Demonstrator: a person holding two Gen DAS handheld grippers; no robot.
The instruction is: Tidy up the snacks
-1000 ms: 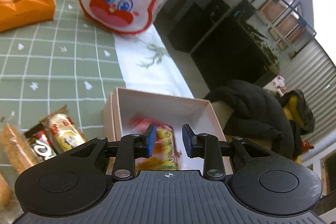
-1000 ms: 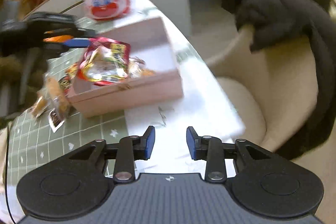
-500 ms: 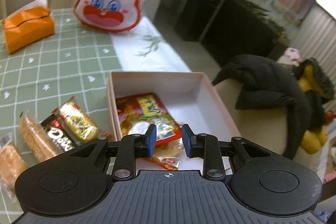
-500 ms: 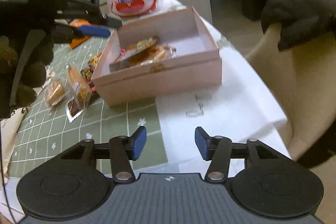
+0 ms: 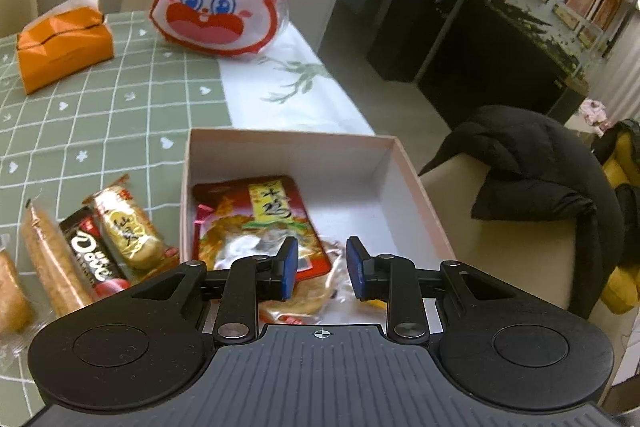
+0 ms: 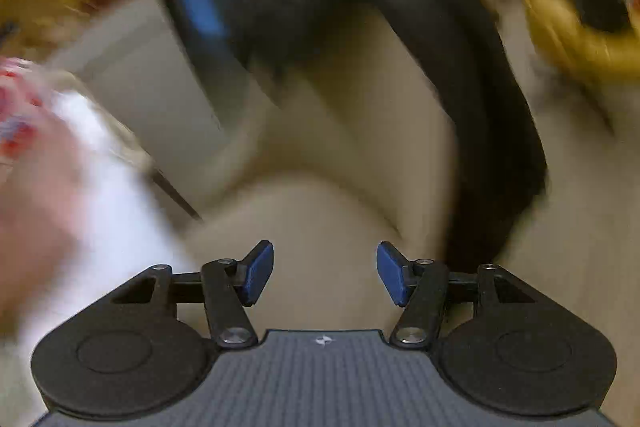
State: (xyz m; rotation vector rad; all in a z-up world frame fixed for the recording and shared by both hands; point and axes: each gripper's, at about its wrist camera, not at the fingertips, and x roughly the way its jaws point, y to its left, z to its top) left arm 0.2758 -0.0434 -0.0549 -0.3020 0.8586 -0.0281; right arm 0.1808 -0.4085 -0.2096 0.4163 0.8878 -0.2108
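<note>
Left tool (image 5: 318,269) hovers over the near end of the shallow pink cardboard box (image 5: 416,187), blue pads a little apart, pinching nothing; a flat red-and-yellow foil snack packet (image 5: 256,223) and a clear-wrapped pastry (image 5: 308,297) lie inside below it. 4 more wrapped snacks (image 5: 96,251) lie on the green checked bench (image 5: 100,115) just left of the box. Right tool (image 6: 325,273), view blurred, is spreading wider, empty, over a beige chair seat (image 6: 320,211).
</note>
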